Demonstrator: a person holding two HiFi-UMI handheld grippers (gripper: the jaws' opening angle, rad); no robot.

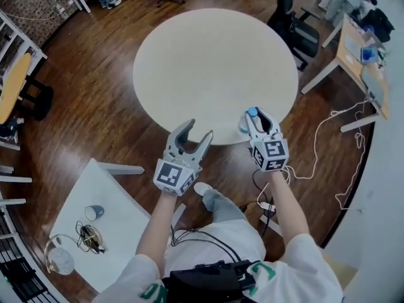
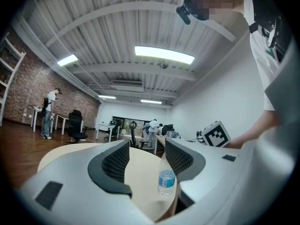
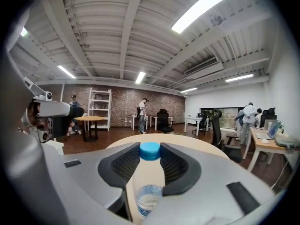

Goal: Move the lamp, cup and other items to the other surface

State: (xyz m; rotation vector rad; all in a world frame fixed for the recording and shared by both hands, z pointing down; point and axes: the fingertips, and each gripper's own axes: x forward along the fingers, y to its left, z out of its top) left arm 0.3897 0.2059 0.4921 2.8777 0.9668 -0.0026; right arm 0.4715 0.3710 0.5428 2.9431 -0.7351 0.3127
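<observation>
A clear water bottle [image 1: 243, 126] with a blue cap stands at the near right edge of the round beige table [image 1: 214, 62]. My right gripper [image 1: 255, 115] is shut on it just below the cap. In the right gripper view the bottle [image 3: 149, 182] fills the gap between the pads. My left gripper [image 1: 197, 131] hovers open and empty over the table's near edge, and its view shows the bottle [image 2: 166, 182] off to its right. On the low white table [image 1: 107, 194] at lower left sit a small cup [image 1: 94, 212], a white lamp [image 1: 60, 257] and a dark tangle of cable [image 1: 88, 237].
A black office chair [image 1: 297, 24] stands behind the round table at right. A wooden desk [image 1: 356, 55] lines the right wall, with white cables [image 1: 328, 137] trailing over the wood floor. White shelving [image 1: 16, 49] and a small round table stand at far left. People stand far off.
</observation>
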